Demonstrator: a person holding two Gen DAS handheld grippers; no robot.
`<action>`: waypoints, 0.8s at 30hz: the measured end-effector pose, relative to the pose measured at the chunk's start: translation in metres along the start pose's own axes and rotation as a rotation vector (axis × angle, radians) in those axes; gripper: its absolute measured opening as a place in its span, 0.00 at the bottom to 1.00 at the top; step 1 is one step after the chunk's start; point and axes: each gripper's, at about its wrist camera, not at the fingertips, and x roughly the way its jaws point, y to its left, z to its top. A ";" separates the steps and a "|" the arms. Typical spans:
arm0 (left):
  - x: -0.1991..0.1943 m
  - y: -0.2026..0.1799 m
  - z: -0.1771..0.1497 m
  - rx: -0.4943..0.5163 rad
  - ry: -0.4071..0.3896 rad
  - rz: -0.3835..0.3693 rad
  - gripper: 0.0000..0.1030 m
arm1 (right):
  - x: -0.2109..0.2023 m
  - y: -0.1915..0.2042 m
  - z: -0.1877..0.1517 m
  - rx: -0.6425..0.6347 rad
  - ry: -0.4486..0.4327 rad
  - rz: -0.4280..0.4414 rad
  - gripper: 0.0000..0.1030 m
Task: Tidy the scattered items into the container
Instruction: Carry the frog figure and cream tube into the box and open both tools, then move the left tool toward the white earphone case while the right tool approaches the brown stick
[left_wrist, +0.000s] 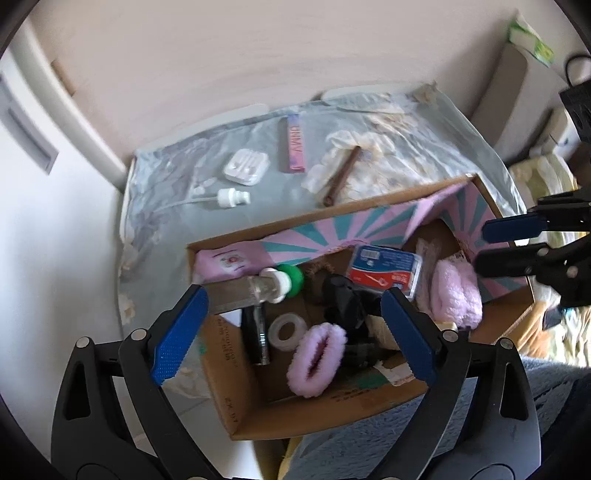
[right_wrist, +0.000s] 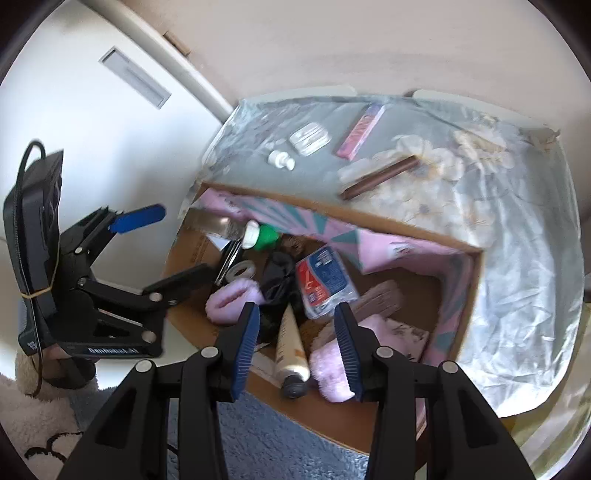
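An open cardboard box (left_wrist: 229, 369) (right_wrist: 192, 251) with a pink and teal lining holds a glass bottle with a green cap (left_wrist: 251, 288), pink fluffy pieces (left_wrist: 317, 358), a blue and red pack (left_wrist: 384, 269), a tape roll (left_wrist: 286, 330) and a cream tube (right_wrist: 291, 343). On the table behind it lie a long pink pack (left_wrist: 295, 146) (right_wrist: 360, 129), a white earphone case (left_wrist: 245, 166) (right_wrist: 308, 138), a white pump cap (left_wrist: 232, 197) (right_wrist: 280, 159) and a brown stick (left_wrist: 341, 175) (right_wrist: 380, 177). My left gripper (left_wrist: 291, 295) (right_wrist: 184, 240) hangs wide open over the box's left side. My right gripper (right_wrist: 295, 308) (left_wrist: 484, 243) stands partly open above the cream tube, not touching it.
The table wears a shiny floral plastic cover (right_wrist: 517, 258) and stands against a beige wall. A white door panel (right_wrist: 74, 110) is at the left. A blue-grey fluffy rug (right_wrist: 277, 435) lies below the box's near edge. A green and white tissue pack (left_wrist: 528, 37) sits far right.
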 end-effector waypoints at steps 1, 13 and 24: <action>-0.001 0.009 0.001 -0.021 0.001 0.006 0.92 | -0.002 -0.002 0.002 0.002 -0.004 -0.006 0.38; 0.010 0.104 0.053 -0.032 -0.028 0.097 0.93 | -0.010 -0.003 0.080 -0.002 -0.061 -0.095 0.38; 0.094 0.109 0.108 0.124 0.033 -0.058 0.92 | 0.054 -0.012 0.164 -0.008 0.064 -0.058 0.38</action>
